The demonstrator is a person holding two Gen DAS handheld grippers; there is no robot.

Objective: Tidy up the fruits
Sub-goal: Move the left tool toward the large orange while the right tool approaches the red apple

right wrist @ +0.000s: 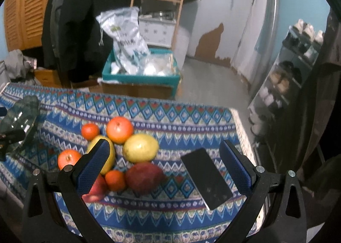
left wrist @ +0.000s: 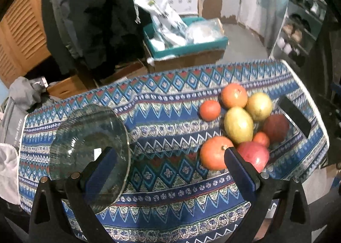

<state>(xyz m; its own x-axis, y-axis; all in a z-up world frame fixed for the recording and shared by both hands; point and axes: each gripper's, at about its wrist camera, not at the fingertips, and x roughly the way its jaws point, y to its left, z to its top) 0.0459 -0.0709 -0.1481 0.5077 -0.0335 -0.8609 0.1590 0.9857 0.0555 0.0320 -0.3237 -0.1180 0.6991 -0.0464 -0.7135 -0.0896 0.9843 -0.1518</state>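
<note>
A pile of fruit lies on the patterned tablecloth (left wrist: 166, 115): oranges (left wrist: 234, 95), yellow-green mangoes (left wrist: 238, 124), a dark red mango (left wrist: 276, 128) and a red apple (left wrist: 253, 155). A clear glass plate (left wrist: 89, 147) sits tilted at the left, over my left gripper's left finger. My left gripper (left wrist: 170, 155) is open above the cloth, between plate and fruit. My right gripper (right wrist: 164, 151) is open and empty above the fruit pile (right wrist: 140, 148); the plate (right wrist: 21, 115) shows at its far left.
A black phone (right wrist: 205, 177) lies on the cloth right of the fruit. Behind the table stand a teal box (left wrist: 185, 44) with plastic bags, cardboard boxes, hanging dark coats and a shoe rack (right wrist: 283, 76) at the right.
</note>
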